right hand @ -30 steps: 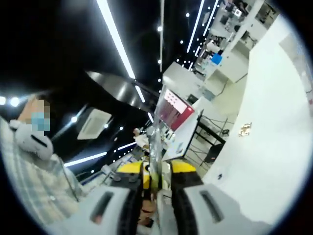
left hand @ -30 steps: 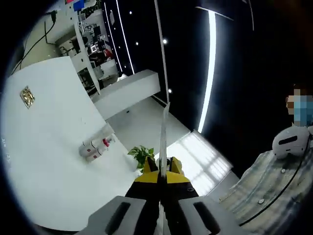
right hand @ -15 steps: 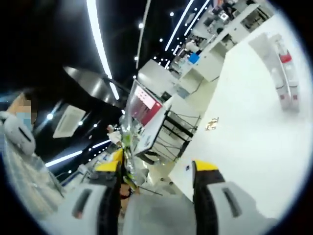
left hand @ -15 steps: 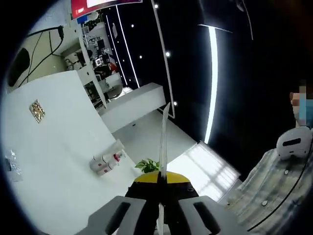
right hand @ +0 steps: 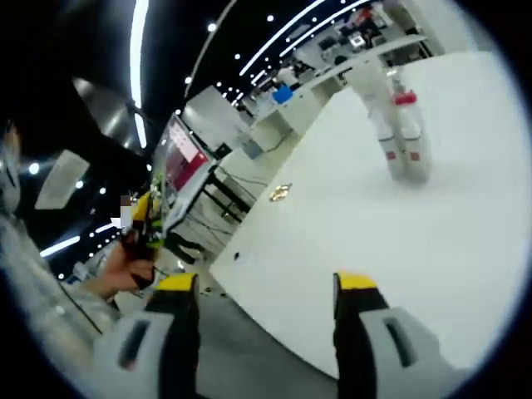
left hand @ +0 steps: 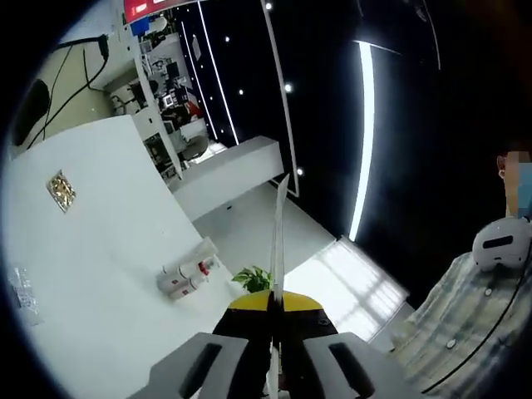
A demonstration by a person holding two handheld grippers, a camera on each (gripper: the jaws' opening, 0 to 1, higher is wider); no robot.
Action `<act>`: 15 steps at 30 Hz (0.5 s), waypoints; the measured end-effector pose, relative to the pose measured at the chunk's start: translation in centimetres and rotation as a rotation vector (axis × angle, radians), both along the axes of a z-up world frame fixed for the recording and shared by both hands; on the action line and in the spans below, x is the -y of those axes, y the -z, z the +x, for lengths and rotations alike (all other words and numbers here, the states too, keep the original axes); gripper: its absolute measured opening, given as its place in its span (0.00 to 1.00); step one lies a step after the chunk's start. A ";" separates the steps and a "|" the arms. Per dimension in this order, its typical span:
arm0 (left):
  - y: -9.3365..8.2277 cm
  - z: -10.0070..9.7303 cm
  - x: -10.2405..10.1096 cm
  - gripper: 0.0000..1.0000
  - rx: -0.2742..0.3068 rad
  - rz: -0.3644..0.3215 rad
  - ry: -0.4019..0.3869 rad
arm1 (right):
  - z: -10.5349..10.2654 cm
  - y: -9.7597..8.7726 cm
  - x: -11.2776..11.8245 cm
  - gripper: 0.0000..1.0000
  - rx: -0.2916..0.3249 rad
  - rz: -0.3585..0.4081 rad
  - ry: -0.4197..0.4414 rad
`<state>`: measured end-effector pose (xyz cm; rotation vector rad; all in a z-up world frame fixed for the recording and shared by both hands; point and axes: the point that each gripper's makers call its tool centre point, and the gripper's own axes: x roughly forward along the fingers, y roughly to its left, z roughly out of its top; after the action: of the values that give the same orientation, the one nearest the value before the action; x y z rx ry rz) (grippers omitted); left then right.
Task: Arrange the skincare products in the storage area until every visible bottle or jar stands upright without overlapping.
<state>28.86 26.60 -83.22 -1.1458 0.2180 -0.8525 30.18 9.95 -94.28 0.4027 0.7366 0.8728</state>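
Two white bottles with red bands (left hand: pixel 187 274) lie close together on the white table (left hand: pixel 91 249); in the left gripper view they sit left of my jaws and farther off. My left gripper (left hand: pixel 273 298) is shut, with a thin pale sliver rising along the line where its yellow-tipped jaws meet; I cannot tell what the sliver is. In the right gripper view the same bottles (right hand: pixel 399 125) are at the upper right on the table (right hand: pixel 349 233), well beyond my right gripper (right hand: pixel 266 283). It stands wide open with nothing between its jaws. A hand holds the left gripper (right hand: pixel 143 224) at the left.
A small gold item (left hand: pixel 60 189) (right hand: pixel 281 193) and a clear packet (left hand: pixel 21 287) also rest on the table. A green plant (left hand: pixel 253 278) stands past the table's edge. A person in a checked shirt (left hand: pixel 474 316) is at the right. Shelves and desks line the background.
My right gripper has gone from shut to wide open, and its view has swung onto the table and bottles. The left gripper stays shut, its view shifted only slightly.
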 end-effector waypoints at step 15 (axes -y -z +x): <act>1.5 0.5 0.9 0.01 -0.042 0.029 0.048 | 0.4 2.1 3.2 0.70 0.057 -0.157 0.034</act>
<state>29.38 25.70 -84.72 -1.1356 0.2922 -0.8656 30.56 6.76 -96.33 0.2494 0.7379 0.7857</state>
